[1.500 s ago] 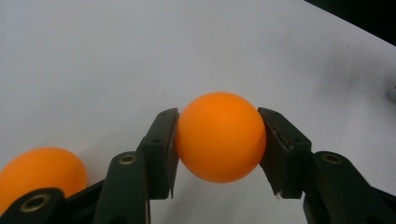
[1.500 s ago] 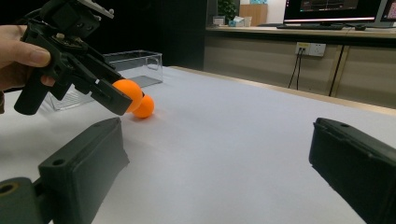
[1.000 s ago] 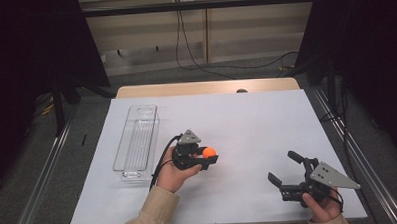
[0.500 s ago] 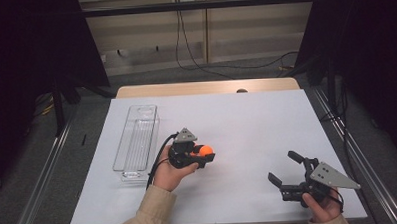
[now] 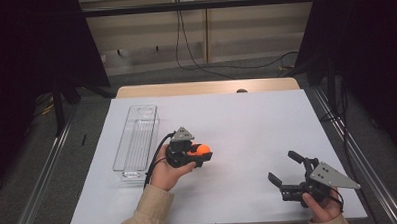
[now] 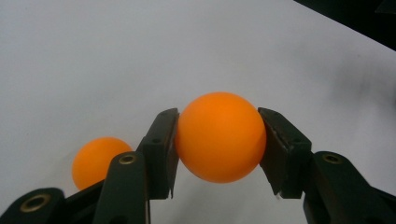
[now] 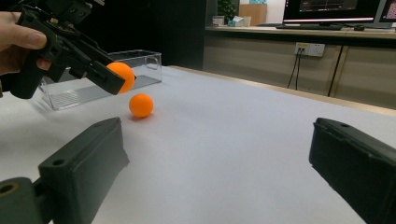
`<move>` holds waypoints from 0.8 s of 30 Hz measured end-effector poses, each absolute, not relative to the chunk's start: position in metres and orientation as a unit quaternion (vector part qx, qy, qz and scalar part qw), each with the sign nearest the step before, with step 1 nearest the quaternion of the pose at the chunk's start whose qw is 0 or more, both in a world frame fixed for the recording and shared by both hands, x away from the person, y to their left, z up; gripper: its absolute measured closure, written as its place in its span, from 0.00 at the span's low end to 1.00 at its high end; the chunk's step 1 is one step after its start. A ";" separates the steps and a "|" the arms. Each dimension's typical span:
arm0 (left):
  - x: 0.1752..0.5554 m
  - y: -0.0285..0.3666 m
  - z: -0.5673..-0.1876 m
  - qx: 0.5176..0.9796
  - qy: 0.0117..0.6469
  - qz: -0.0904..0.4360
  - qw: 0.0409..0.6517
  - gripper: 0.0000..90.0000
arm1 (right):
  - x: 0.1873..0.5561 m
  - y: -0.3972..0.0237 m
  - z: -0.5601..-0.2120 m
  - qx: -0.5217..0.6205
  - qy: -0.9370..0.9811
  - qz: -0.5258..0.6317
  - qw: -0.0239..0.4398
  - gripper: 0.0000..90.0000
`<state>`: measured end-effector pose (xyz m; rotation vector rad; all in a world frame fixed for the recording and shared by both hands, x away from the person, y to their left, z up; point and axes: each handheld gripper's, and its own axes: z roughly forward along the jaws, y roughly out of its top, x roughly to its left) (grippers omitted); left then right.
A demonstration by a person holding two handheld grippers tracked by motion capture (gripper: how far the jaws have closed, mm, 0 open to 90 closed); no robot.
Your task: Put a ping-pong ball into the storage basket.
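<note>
We hold one orange ball [image 6: 219, 136] clamped between the jaws of the left gripper [image 5: 190, 155], lifted just clear of the white table [image 5: 247, 120] near its middle. A second orange ball [image 7: 141, 105] lies on the table just below and beside the held one, untouched. To the left stands a clear plastic tray [image 5: 135, 139], with nothing visible in it, which we judge to be where the balls are headed. The right gripper [image 5: 289, 175] waits well apart at the table's near right corner, jaws spread wide with nothing between them. By our reading, the first pick is done; the carry to the tray and the second ball remain.
</note>
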<state>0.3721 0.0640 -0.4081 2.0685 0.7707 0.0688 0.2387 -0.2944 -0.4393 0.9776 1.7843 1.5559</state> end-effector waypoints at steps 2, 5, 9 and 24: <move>0.372 0.064 -0.408 0.835 0.313 0.027 0.453 0.56 | 0.239 -0.294 -0.439 0.364 0.668 0.582 0.287 0.03; 0.372 0.066 -0.407 0.835 0.314 0.027 0.452 0.56 | 0.239 -0.294 -0.439 0.364 0.668 0.583 0.286 0.03; 0.373 0.068 -0.406 0.834 0.315 0.029 0.452 0.56 | 0.239 -0.294 -0.439 0.365 0.668 0.582 0.286 0.03; 0.376 0.075 -0.404 0.833 0.323 0.031 0.448 0.56 | 0.239 -0.294 -0.439 0.366 0.667 0.582 0.286 0.03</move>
